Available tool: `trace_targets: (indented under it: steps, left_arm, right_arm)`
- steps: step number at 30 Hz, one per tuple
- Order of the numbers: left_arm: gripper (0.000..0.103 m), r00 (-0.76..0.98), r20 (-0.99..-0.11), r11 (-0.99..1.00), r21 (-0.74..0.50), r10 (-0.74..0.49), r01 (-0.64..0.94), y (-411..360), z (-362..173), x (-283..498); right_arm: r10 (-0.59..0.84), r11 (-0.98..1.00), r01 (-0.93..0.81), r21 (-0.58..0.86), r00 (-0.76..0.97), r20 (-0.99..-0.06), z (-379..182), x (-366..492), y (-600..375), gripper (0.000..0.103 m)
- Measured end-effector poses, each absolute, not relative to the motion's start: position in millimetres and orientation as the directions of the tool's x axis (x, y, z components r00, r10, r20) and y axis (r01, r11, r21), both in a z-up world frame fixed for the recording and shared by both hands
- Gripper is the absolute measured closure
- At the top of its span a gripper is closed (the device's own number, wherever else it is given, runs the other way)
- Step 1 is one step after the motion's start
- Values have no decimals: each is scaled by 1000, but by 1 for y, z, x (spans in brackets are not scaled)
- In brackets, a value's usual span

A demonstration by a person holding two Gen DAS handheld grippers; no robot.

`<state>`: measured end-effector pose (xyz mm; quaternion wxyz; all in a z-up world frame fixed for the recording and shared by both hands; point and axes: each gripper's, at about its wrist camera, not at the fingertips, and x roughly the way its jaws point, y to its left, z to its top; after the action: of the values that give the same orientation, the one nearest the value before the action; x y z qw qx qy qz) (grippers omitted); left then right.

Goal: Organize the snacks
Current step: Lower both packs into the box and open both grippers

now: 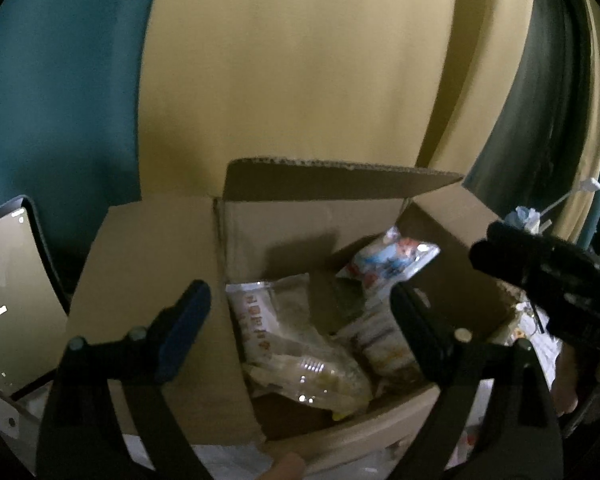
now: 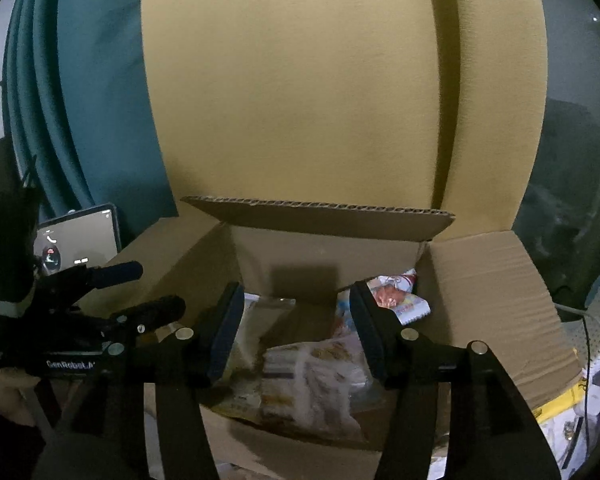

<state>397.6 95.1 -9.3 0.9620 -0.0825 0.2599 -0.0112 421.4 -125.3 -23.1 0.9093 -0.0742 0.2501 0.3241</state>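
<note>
Hovering over box (image 2: 328,256) | both jaws wide, empty | clear snack pack (image 2: 312,384) lower centre, probably nearer right gripper (image 2: 296,332), left gripper (image 1: 300,320) beside

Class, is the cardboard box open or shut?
Open: the cardboard box has its flaps spread outward, and snack packets show inside.

honestly both views are soft and dim, print on the snack packets (image 1: 300,344) between the tongs is unreadable. The cardboard box (image 2: 484,292) hides its own floor under them, and its near wall runs off the bottom edge. Tablet (image 1: 8,304) left of the left gripper (image 1: 300,328) is cropped, screen too small to read
</note>
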Motion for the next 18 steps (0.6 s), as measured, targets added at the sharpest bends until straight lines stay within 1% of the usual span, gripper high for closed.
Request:
trace_targets:
  steps: [18]
  left_arm:
    - [11,886,-456,989,-151,-79,11,70,21,347]
  right_arm:
    - [538,793,-609,11,693,-480,-3,379,-150,45]
